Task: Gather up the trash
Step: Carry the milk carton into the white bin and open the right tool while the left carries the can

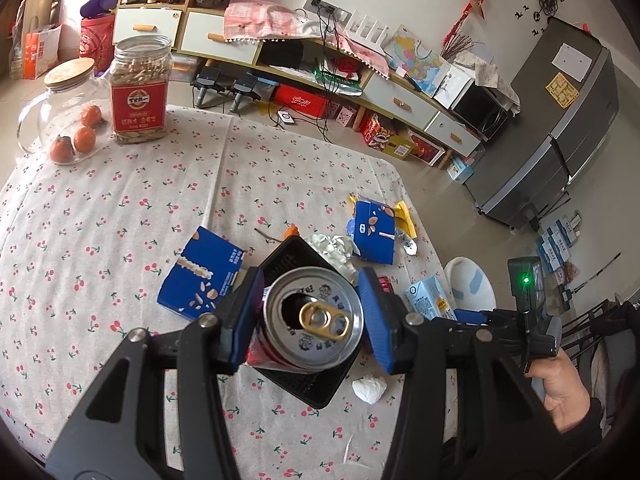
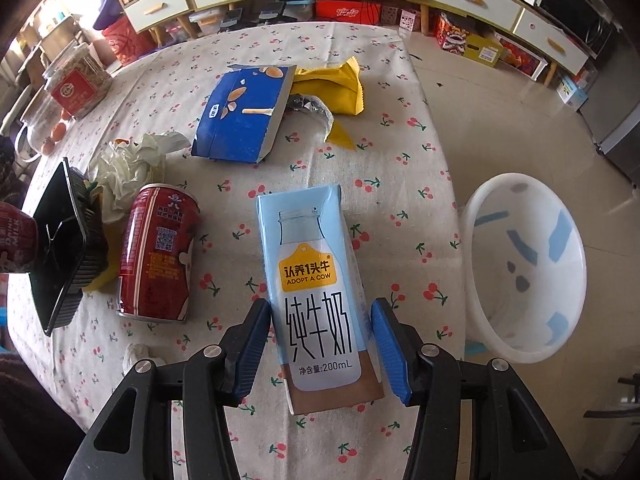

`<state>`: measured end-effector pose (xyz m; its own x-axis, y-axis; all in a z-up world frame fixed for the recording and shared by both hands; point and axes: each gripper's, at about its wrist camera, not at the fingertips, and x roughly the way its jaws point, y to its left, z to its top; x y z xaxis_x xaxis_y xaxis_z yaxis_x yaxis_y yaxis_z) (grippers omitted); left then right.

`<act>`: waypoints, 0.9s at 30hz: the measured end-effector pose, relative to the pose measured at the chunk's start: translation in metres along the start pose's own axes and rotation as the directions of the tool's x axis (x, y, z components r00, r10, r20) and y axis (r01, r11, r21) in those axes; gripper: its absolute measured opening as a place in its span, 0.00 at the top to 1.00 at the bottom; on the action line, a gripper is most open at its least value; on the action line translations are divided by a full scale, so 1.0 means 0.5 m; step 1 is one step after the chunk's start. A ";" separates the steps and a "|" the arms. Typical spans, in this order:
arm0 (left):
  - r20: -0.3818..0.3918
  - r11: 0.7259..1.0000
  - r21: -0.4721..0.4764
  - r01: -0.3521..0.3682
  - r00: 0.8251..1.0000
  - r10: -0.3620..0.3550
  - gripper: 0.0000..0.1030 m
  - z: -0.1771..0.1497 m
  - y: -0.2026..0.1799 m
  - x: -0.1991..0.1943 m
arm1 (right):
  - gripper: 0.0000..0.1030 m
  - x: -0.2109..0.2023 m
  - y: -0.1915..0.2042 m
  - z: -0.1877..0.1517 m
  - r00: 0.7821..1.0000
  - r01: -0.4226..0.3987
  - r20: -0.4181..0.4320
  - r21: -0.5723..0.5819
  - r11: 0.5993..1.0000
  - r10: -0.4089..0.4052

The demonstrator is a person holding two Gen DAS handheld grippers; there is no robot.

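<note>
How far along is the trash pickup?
Barely started. The white bin beside the table looks empty. In hand: the left gripper clamps a can, and the right gripper straddles a milk carton. Left on the table: another can, two blue boxes, a black tray, crumpled paper and yellow wrappers.

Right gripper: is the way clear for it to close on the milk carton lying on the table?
Probably yes. The right gripper already straddles the milk carton, a pad on each side, nothing between. The red can lies clear alongside.
</note>
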<state>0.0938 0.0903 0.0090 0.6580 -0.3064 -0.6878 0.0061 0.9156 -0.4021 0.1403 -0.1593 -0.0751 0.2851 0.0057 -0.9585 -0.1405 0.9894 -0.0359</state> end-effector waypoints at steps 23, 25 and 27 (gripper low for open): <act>-0.006 0.994 0.075 0.082 0.997 -0.082 0.51 0.036 -0.122 0.021 | 0.49 -0.120 -0.314 -0.066 0.984 -0.007 0.165 0.404 0.915 -0.066; -0.017 0.991 0.080 0.102 0.995 -0.101 0.51 0.039 -0.150 0.037 | 0.49 -0.108 -0.356 -0.074 0.985 -0.001 0.154 0.451 0.893 -0.076; -0.026 0.988 0.097 0.116 0.993 -0.114 0.51 0.042 -0.183 0.056 | 0.49 -0.093 -0.383 -0.076 0.987 -0.003 0.141 0.478 0.879 -0.074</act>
<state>0.1275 0.0033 0.0392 0.6333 -0.4158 -0.6527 0.1557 0.8946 -0.4188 0.1180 -0.3547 -0.0346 0.4258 -0.0469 -0.9036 0.3286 0.9385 0.1062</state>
